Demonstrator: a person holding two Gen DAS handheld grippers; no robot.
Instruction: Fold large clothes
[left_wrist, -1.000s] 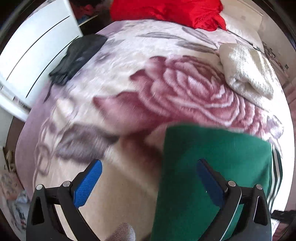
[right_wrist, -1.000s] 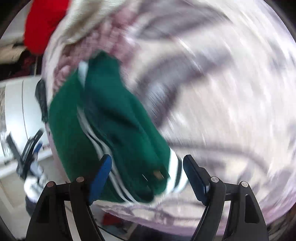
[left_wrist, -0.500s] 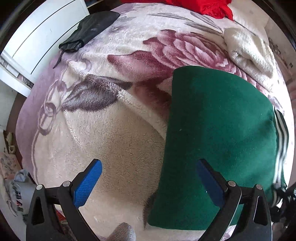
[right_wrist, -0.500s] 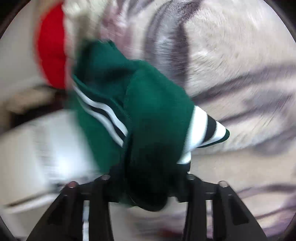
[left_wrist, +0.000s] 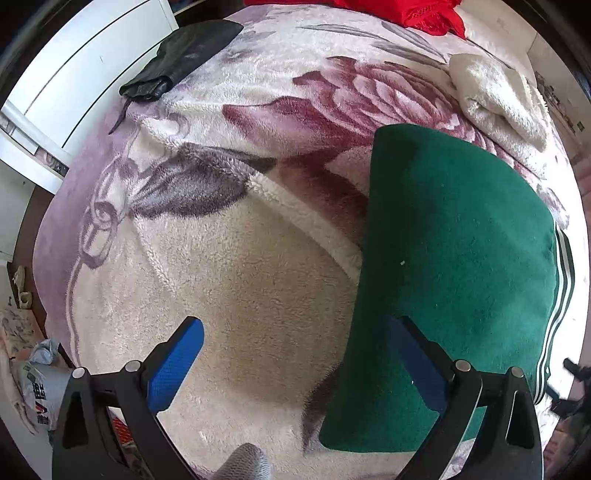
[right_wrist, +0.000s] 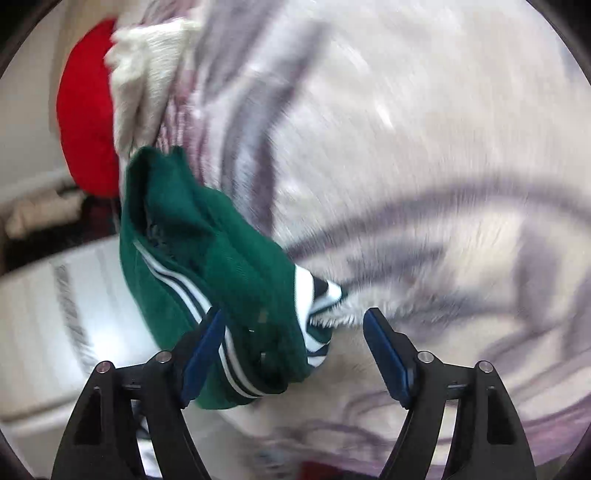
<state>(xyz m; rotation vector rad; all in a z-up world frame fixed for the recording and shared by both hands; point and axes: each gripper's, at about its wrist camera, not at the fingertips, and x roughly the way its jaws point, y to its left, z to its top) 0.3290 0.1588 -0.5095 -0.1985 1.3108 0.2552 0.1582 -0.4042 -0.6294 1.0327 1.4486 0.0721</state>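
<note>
A dark green garment (left_wrist: 454, 258) with white stripes along its right edge lies folded into a smooth rectangle on the flowered blanket (left_wrist: 258, 277). My left gripper (left_wrist: 293, 325) is open above the blanket, its right finger (left_wrist: 413, 362) over the garment's left edge. In the right wrist view the garment (right_wrist: 207, 251) is seen end-on, bunched, with its striped hem (right_wrist: 314, 291) toward me. My right gripper (right_wrist: 295, 314) has its jaws opening; the garment's end sits between them, close by the left finger (right_wrist: 207, 343), with the right pad clear of it.
A black garment (left_wrist: 184, 55) lies at the blanket's far left, red cloth (left_wrist: 406, 11) at the far edge and a cream towel (left_wrist: 498, 99) at the far right. A white cabinet (left_wrist: 74, 74) stands left of the bed. A bag (left_wrist: 33, 384) lies on the floor.
The right gripper shut on the garment's striped end half a second ago and has opened again. The left view drew nearer over the garment, then held still.
</note>
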